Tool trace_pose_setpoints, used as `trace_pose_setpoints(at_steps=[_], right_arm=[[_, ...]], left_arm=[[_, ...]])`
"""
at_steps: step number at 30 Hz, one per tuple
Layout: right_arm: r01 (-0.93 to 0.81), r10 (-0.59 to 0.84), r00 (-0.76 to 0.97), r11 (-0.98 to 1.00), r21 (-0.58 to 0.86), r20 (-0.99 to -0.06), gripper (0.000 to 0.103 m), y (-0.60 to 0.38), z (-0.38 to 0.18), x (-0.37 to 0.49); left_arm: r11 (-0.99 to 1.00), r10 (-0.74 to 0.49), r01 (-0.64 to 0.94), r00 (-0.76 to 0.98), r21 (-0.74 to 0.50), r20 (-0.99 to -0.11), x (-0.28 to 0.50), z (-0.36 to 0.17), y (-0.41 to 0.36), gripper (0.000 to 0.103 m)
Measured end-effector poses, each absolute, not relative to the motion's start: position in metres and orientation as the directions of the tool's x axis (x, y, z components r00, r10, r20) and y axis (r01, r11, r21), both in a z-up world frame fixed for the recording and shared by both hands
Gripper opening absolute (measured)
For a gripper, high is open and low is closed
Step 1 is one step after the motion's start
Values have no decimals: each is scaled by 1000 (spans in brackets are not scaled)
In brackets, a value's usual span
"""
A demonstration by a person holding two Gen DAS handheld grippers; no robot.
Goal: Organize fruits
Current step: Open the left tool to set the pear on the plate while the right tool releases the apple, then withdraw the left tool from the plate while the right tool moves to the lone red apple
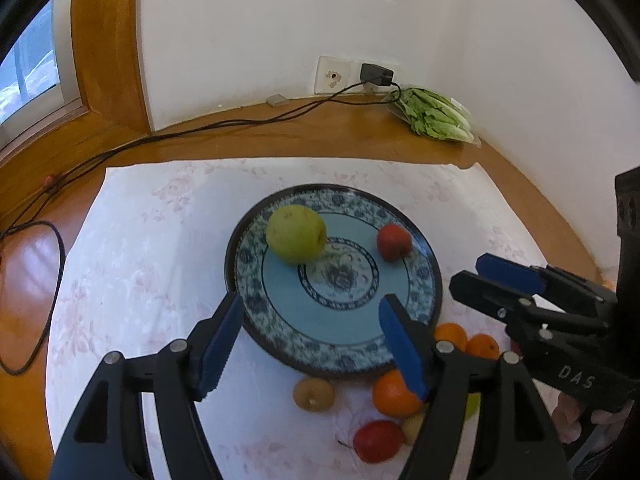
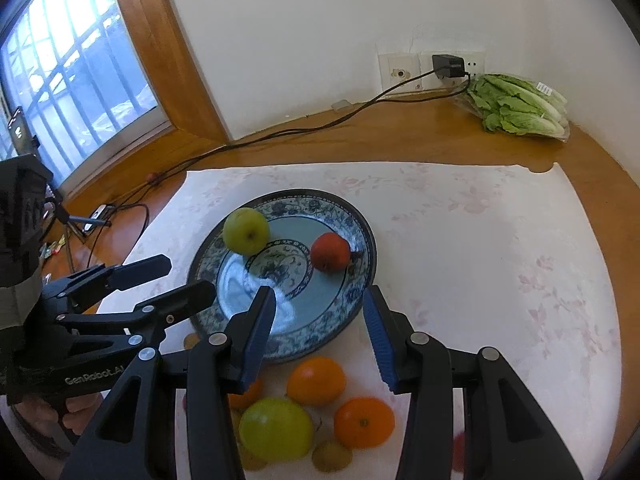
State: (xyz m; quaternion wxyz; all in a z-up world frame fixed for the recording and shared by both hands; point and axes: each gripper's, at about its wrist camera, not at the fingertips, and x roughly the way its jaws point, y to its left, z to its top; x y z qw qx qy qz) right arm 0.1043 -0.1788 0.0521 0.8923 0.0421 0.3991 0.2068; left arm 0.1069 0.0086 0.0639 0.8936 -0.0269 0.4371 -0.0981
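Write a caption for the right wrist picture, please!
Open right gripper above plate holding green apple and red fruit.

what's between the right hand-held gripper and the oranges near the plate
Nothing visible. The open right hand-held gripper hovers over the nearest orange, and the plate lies just beyond, holding two fruits only.

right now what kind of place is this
Probably a room in a home: a wooden ledge by a window, a wall socket with a charger, bagged lettuce, and fruit around a patterned plate on a cloth.
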Motion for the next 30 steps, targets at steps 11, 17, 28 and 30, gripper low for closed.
trace_pose_setpoints(at_steps=[11, 17, 28, 30], right_arm=[[-337, 401, 598, 911, 236, -694, 47, -191, 55, 70], [-310, 393, 592, 917, 250, -704, 52, -205, 46, 60], [-260, 366, 591, 930, 260, -719, 59, -232, 33, 40], [-249, 358, 593, 933, 258, -722, 60, -237, 31, 37]], left_arm=[[983, -179, 149, 596, -111, -782, 83, 62, 4, 76], [985, -164, 144, 589, -96, -791, 77, 57, 3, 77], [986, -155, 137, 571, -92, -806, 66, 46, 3, 77], [987, -154, 134, 565, -94, -811, 65, 43, 4, 77]])
